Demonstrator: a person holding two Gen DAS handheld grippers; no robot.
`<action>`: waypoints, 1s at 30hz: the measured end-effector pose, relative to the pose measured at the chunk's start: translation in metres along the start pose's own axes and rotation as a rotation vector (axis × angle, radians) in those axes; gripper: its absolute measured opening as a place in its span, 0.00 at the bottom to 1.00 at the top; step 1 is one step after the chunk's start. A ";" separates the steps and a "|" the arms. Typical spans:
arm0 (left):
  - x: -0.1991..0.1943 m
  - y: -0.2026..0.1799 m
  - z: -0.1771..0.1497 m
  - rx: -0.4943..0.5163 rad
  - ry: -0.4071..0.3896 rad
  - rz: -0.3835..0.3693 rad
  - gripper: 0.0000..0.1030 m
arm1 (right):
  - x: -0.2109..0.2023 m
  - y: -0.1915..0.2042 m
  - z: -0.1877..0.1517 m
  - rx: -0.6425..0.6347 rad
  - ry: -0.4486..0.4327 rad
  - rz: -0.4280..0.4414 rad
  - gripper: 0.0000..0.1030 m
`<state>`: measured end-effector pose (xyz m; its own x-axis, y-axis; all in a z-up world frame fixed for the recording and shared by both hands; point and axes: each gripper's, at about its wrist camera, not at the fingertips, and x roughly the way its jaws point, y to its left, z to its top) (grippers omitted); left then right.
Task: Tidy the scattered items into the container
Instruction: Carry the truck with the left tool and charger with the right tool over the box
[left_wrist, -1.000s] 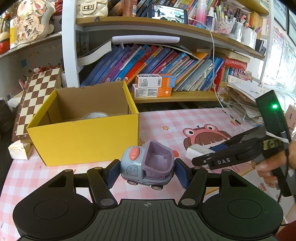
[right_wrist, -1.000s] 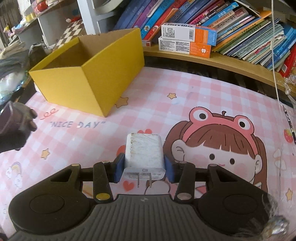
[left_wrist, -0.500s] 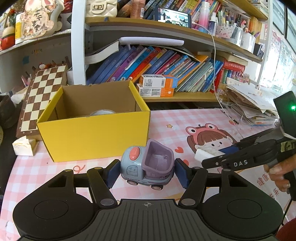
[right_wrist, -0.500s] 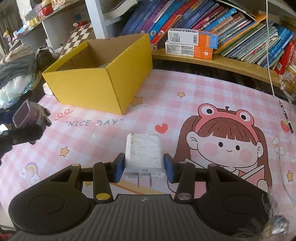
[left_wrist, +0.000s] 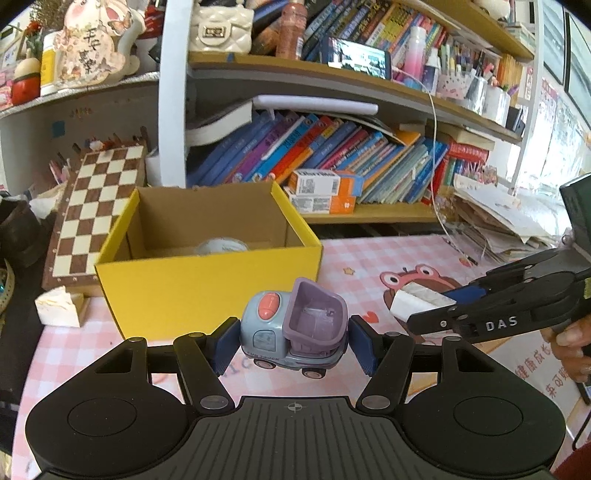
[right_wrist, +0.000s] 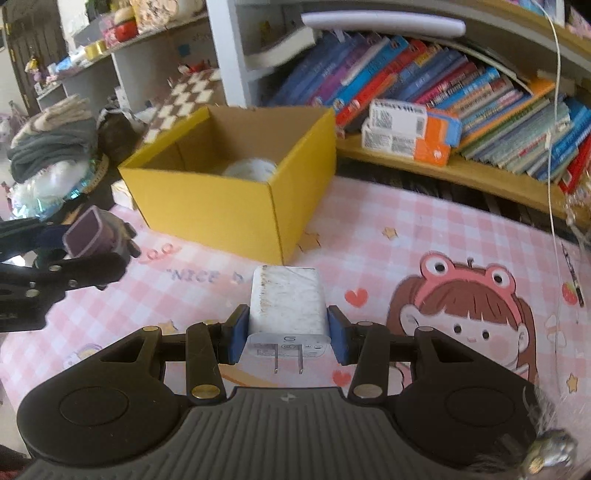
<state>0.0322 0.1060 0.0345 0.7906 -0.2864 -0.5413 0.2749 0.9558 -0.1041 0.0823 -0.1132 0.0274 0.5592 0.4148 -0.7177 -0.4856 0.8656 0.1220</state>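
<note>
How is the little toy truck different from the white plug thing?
The toy truck is blue-grey and purple with wheels; the charger is a plain white block with two metal prongs. The left claw holds the truck, the right claw the charger. Both are gripped above the table, outside the yellow box.

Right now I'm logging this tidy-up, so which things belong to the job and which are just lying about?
Belong to the job:
- yellow box
- toy truck, clamped in left gripper
- white charger, clamped in right gripper
- white roundish item inside the box

Just lying about:
- chessboard
- books
- orange-and-white cartons
- phone
</note>
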 end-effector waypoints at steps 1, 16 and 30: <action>-0.001 0.002 0.002 -0.001 -0.006 0.000 0.61 | -0.002 0.003 0.004 -0.005 -0.009 0.004 0.41; 0.001 0.039 0.041 0.013 -0.106 0.039 0.61 | -0.002 0.034 0.070 -0.099 -0.099 0.051 0.41; 0.020 0.076 0.064 -0.013 -0.136 0.090 0.61 | 0.037 0.045 0.116 -0.156 -0.097 0.075 0.41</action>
<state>0.1040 0.1690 0.0694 0.8788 -0.2047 -0.4310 0.1930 0.9786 -0.0713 0.1587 -0.0265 0.0855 0.5761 0.5082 -0.6401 -0.6226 0.7803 0.0592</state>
